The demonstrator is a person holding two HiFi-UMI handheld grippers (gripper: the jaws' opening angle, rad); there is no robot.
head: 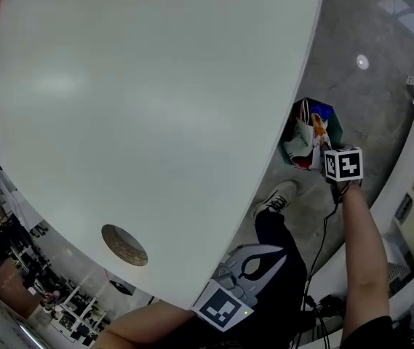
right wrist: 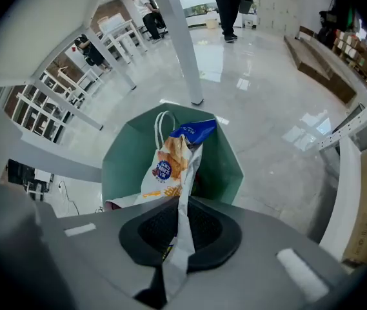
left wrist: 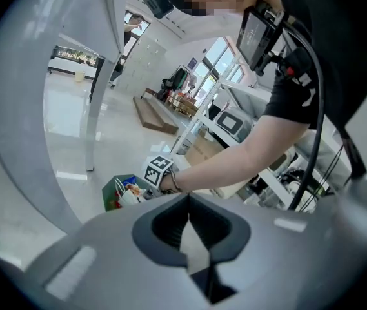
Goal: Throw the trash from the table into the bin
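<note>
Right gripper [right wrist: 178, 237] is clenched on the snack bag [right wrist: 172, 163], which hangs at the mouth of the green bin [right wrist: 225, 166] on the floor; I judge this is the dropping step; next I should open the jaws so it falls inside; left gripper [left wrist: 188, 228] is closed, empty.

I see the crinkled white-and-blue snack wrapper [right wrist: 170, 163] hanging over the open green bin [right wrist: 126, 165], on the floor beside the white round table [head: 156, 86].

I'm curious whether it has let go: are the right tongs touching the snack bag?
Touching. The right gripper view shows the right tongs shut on the snack bag, pinching its edge, with the bag hanging over the green bin.
</note>
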